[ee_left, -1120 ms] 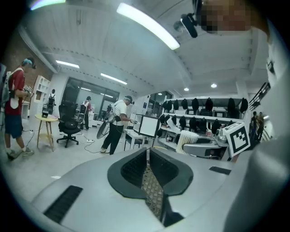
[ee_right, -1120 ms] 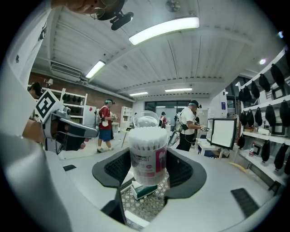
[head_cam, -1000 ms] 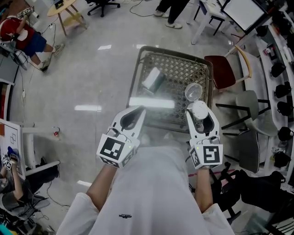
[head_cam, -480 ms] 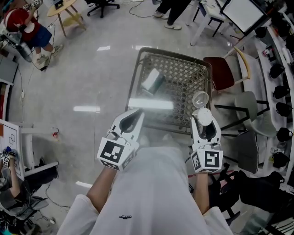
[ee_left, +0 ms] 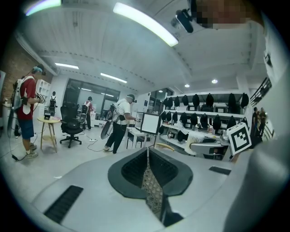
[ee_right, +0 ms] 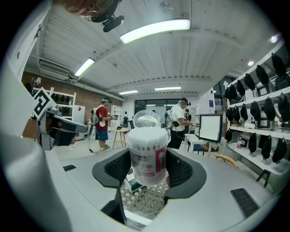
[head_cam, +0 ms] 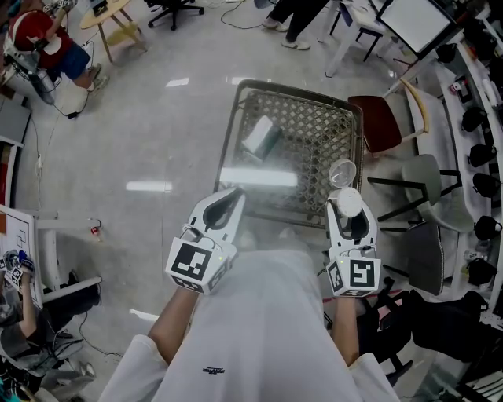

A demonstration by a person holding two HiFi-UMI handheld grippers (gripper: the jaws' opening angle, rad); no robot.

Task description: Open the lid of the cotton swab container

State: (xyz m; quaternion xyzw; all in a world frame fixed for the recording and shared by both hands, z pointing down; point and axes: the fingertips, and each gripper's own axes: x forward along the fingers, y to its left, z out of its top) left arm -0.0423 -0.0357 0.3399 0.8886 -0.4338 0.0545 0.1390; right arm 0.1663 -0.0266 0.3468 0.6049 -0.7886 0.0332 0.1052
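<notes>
The cotton swab container (ee_right: pixel 147 156) is a clear round tub with a pink and white label, packed with white swab tips. It stands upright between the jaws of my right gripper (ee_right: pixel 149 166), which is shut on it. Its clear round lid (ee_right: pixel 146 120) is flipped open and stands up on the tub's far side. In the head view the container (head_cam: pixel 348 204) and its lid (head_cam: pixel 343 172) sit at the right gripper (head_cam: pixel 346 206), over the right edge of the mesh cart (head_cam: pixel 299 110). My left gripper (head_cam: pixel 225 206) (ee_left: pixel 147 156) is shut with nothing in it, off to the left.
A white and dark box (head_cam: pixel 262 137) lies in the mesh cart. A red chair (head_cam: pixel 383 122) and grey chairs (head_cam: pixel 428 177) stand to the right of it. Several people (ee_right: pixel 181 120) move about the room. A small round table (head_cam: pixel 110 16) stands at the far left.
My right gripper has shifted a little right and toward me with the container. The lid stays flipped open. The left gripper has hardly moved.
</notes>
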